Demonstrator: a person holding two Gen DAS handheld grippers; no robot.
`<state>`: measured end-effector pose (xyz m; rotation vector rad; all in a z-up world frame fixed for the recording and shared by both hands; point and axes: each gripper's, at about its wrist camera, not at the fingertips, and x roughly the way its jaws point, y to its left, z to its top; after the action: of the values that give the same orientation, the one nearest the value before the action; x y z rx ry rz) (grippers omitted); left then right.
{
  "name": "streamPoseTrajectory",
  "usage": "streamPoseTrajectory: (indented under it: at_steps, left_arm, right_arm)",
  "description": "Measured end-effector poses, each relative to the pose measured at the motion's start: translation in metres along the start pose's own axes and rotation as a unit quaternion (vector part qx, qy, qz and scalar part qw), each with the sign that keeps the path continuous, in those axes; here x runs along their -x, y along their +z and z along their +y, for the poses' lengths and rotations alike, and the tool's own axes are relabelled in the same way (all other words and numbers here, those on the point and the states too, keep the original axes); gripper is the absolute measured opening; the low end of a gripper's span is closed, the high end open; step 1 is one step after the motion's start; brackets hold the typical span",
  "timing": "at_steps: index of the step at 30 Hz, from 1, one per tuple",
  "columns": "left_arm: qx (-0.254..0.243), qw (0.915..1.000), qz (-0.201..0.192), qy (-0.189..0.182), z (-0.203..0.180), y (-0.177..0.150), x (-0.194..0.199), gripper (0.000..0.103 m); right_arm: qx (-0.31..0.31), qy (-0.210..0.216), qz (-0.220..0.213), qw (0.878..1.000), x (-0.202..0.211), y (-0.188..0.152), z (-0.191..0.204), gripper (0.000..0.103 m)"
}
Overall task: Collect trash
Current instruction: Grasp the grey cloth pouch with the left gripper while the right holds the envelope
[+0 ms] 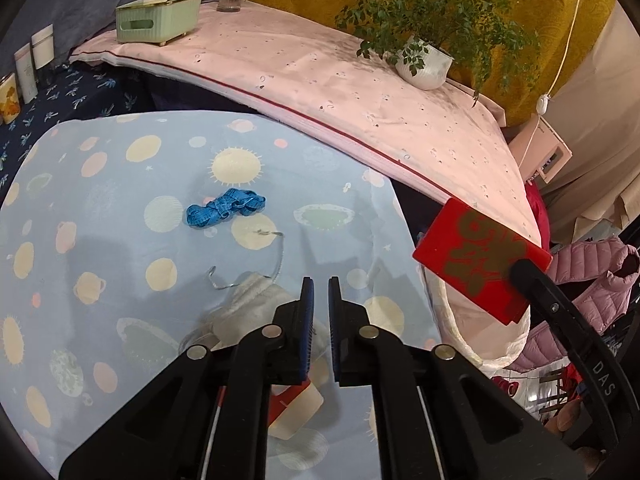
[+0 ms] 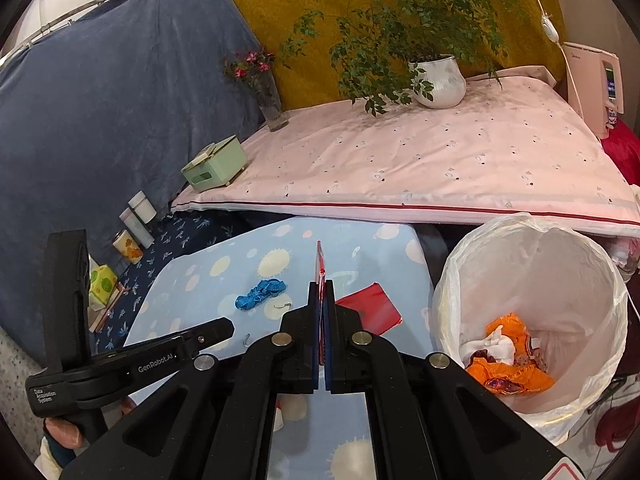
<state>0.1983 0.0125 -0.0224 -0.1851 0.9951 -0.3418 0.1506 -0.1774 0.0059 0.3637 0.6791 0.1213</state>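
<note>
Red card pinched in the right gripper, held in the air near the bin.

The red card (image 1: 482,258) with gold print sits edge-on between the closed jaws of the right gripper (image 2: 322,280), above the blue patterned cloth (image 1: 100,216) and just left of the white-lined trash bin (image 2: 532,236), which holds orange wrappers (image 2: 510,368). The left gripper (image 1: 321,286) hangs over the cloth, jaws slightly parted and empty. A blue measuring tape (image 1: 224,208) and a grey pouch (image 1: 248,304) lie on the cloth.
</note>
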Motion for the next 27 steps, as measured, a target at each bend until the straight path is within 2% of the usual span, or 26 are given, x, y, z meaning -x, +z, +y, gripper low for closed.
streamPoseTrajectory:
  at_steps: [1,2,3,6,10,12,13,14,18,20,21,23,27]
  left_arm:
    - [0.001,1.0,0.001,0.007,0.002,-0.001,-0.001,0.031]
    - [0.0,0.9999,0.001,0.015,0.004,-0.003,-0.003,0.054]
    - [-0.003,0.9997,-0.001,0.023,0.006,-0.004,-0.005,0.06]
    - [-0.023,0.9991,0.012,0.033,0.007,-0.011,-0.019,0.062]
    - [-0.041,0.9958,0.043,0.069,0.012,-0.025,-0.046,0.063]
    - [-0.037,0.9949,0.052,0.078,0.018,-0.031,-0.056,0.063]
    - [-0.037,0.9945,0.053,0.082,0.019,-0.033,-0.058,0.059]
    - [-0.04,0.9942,0.055,0.084,0.021,-0.035,-0.06,0.049]
    - [-0.047,0.9943,0.051,0.081,0.022,-0.038,-0.061,0.033]
    - [-0.05,0.9946,0.049,0.077,0.021,-0.036,-0.058,0.013]
    - [-0.046,0.9951,0.05,0.072,0.022,-0.034,-0.056,0.009]
    - [-0.036,0.9963,0.048,0.062,0.023,-0.031,-0.052,0.005]
    - [-0.033,0.9975,0.029,0.055,0.018,-0.021,-0.038,0.005]
  right_arm:
    - [0.0,0.0,0.0,1.0,0.0,0.0,0.0,0.002]
    - [0.0,-0.001,0.001,1.0,-0.001,-0.001,0.0,0.002]
    - [-0.001,-0.001,0.002,1.0,-0.001,-0.002,-0.001,0.002]
    - [-0.004,-0.001,0.006,1.0,-0.004,-0.004,-0.003,0.002]
    - [-0.008,-0.002,0.014,1.0,-0.012,-0.008,-0.005,0.002]
    - [-0.008,-0.003,0.018,1.0,-0.015,-0.01,-0.005,0.002]
    - [-0.007,-0.004,0.02,1.0,-0.017,-0.011,-0.005,0.002]
    - [-0.006,-0.004,0.022,1.0,-0.019,-0.012,-0.006,0.002]
    - [-0.006,-0.006,0.029,1.0,-0.024,-0.014,-0.006,0.002]
    - [-0.006,-0.006,0.031,0.999,-0.026,-0.015,-0.005,0.002]
    - [-0.006,-0.006,0.032,0.999,-0.027,-0.015,-0.004,0.002]
    - [-0.006,-0.005,0.032,0.999,-0.027,-0.015,-0.004,0.002]
    - [-0.002,-0.004,0.027,1.0,-0.023,-0.013,-0.002,0.002]
